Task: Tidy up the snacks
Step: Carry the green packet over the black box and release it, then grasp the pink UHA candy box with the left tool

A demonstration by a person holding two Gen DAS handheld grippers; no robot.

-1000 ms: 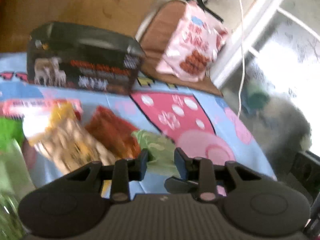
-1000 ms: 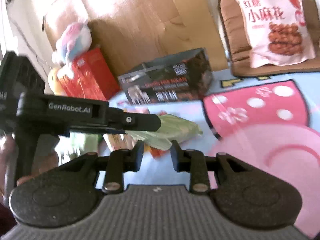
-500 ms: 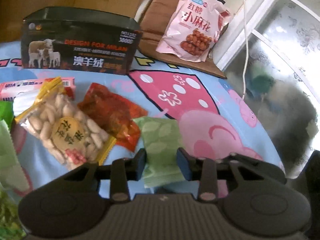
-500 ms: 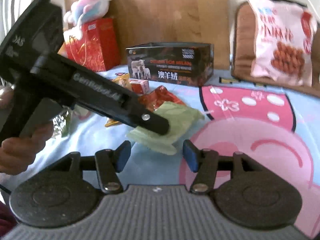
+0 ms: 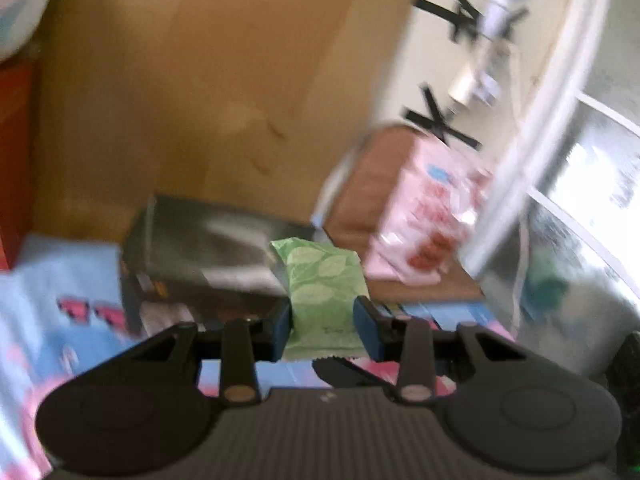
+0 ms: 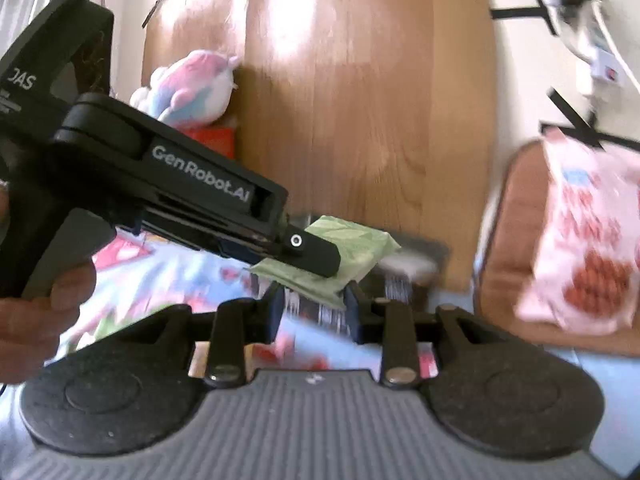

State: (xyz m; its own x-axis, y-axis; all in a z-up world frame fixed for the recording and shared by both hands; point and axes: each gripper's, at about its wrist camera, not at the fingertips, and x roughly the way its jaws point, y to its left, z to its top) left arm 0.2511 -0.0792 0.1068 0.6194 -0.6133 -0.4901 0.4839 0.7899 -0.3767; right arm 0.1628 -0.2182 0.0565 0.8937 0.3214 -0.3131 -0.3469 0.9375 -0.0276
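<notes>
My left gripper point(image 5: 322, 326) is shut on a light green snack packet point(image 5: 320, 288) with a leaf pattern and holds it up above the table. The same packet point(image 6: 352, 246) shows in the right wrist view, clamped in the left gripper point(image 6: 316, 258), which reaches in from the left in a hand. My right gripper point(image 6: 312, 312) is open and empty just below and behind the packet. A black open box point(image 5: 200, 264) stands behind the packet on the table. A pink snack bag point(image 5: 432, 216) leans on a brown chair point(image 5: 364, 200).
A blue and pink cartoon tablecloth point(image 5: 52, 292) covers the table. A cardboard sheet point(image 6: 360, 120) stands against the wall behind it. A plush toy point(image 6: 188, 88) sits on a red box point(image 6: 208, 138) at the back left. A window point(image 5: 580, 220) is on the right.
My left gripper has shut on the green packet and lifted it off the table toward the black box. The other snacks have dropped out of view. My right gripper's jaws have narrowed a little.
</notes>
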